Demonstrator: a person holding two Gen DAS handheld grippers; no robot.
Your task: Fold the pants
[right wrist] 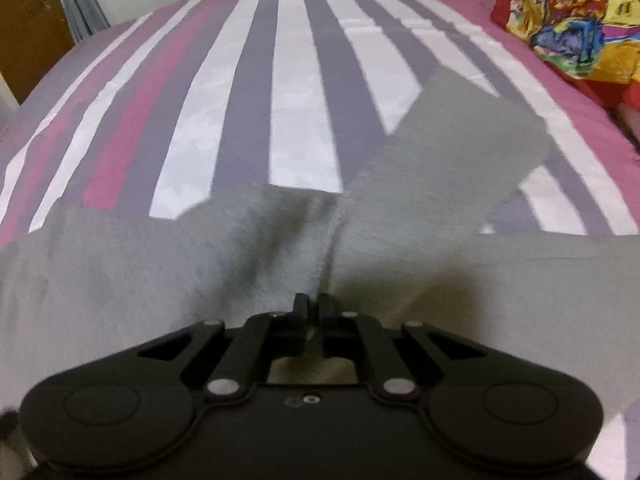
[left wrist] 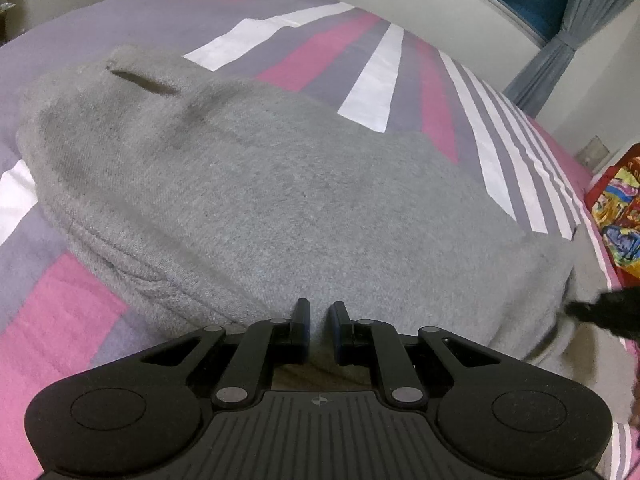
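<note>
Grey knit pants (left wrist: 260,184) lie on a striped bed, folded lengthwise, the waistband with a pocket slit (left wrist: 144,82) at the far left. My left gripper (left wrist: 320,312) sits at the near edge of the pants, its jaws nearly together and pinching the grey cloth. In the right wrist view the pants (right wrist: 420,184) spread across the foreground with one leg reaching up to the right. My right gripper (right wrist: 314,306) is shut on a raised ridge of the grey cloth. Its black tip shows in the left wrist view at the right edge (left wrist: 604,312).
The bedspread (right wrist: 304,80) has pink, white and purple stripes. A colourful red and yellow cushion (right wrist: 572,16) lies at the bed's far right, also in the left wrist view (left wrist: 618,216). A wall and a curtained window (left wrist: 568,12) stand beyond the bed.
</note>
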